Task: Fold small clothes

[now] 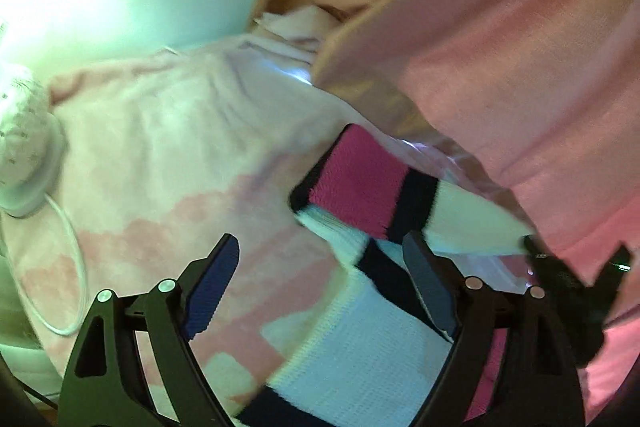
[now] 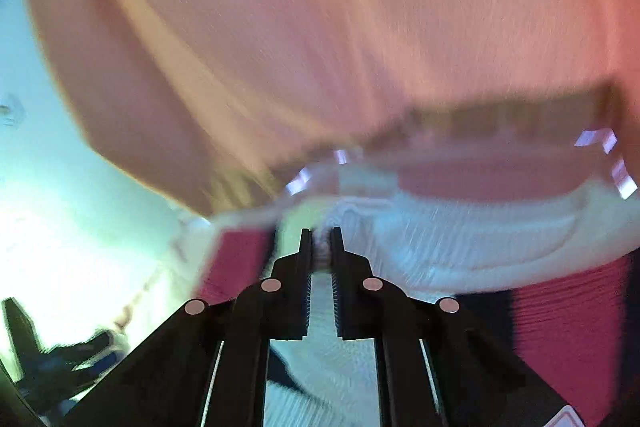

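Left side: the pink blanket (image 1: 168,147) lies flat and bare, free room for a gripper.
Far left: a white lump (image 1: 24,143) and its cable (image 1: 76,259) sit on the blanket edge.
Right and far: a pink curtain (image 1: 500,47) hangs close over the bed and blocks that side.
Middle: the knit garment (image 1: 360,339) covers the near bed, one end lifted.
Left gripper (image 1: 320,291): jaws wide, nothing between, room around it.
Right gripper (image 2: 321,247): pinched on the garment's white edge, just under the curtain; blurred box (image 2: 500,163) behind.
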`<state>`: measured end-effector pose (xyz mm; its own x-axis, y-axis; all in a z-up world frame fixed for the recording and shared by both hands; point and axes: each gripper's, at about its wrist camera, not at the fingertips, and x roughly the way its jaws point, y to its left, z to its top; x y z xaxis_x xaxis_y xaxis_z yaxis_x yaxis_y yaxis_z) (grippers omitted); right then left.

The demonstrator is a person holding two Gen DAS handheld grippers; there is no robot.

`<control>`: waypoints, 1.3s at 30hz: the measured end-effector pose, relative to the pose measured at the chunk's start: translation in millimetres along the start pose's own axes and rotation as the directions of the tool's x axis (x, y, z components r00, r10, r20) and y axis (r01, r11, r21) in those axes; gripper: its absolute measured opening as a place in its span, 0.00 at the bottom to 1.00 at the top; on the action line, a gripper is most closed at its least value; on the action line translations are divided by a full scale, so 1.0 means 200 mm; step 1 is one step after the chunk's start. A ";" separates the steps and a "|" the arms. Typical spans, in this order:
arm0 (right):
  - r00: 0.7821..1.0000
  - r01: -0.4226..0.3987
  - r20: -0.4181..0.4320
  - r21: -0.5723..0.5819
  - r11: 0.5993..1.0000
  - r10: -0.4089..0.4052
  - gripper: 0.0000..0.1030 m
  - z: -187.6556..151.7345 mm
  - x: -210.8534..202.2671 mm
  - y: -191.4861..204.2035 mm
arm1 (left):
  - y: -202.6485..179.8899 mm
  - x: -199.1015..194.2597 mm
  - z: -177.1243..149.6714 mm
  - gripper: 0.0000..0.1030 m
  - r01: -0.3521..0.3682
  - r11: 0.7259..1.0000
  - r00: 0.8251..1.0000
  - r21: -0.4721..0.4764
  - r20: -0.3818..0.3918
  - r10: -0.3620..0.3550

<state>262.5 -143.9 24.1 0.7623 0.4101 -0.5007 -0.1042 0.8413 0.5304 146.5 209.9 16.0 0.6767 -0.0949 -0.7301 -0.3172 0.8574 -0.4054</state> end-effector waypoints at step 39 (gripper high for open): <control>0.948 0.295 -0.155 0.099 0.950 -0.278 0.35 -0.29 -0.66 -0.98 | -0.27 0.60 -0.18 0.23 0.073 0.997 0.960 -0.026 -0.269 -0.078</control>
<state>144.7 -342.1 -53.0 0.6524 0.2094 -0.7284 0.1889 0.8858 0.4239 221.0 134.6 -69.2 0.4954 -0.2937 -0.8175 -0.2840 0.8346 -0.4720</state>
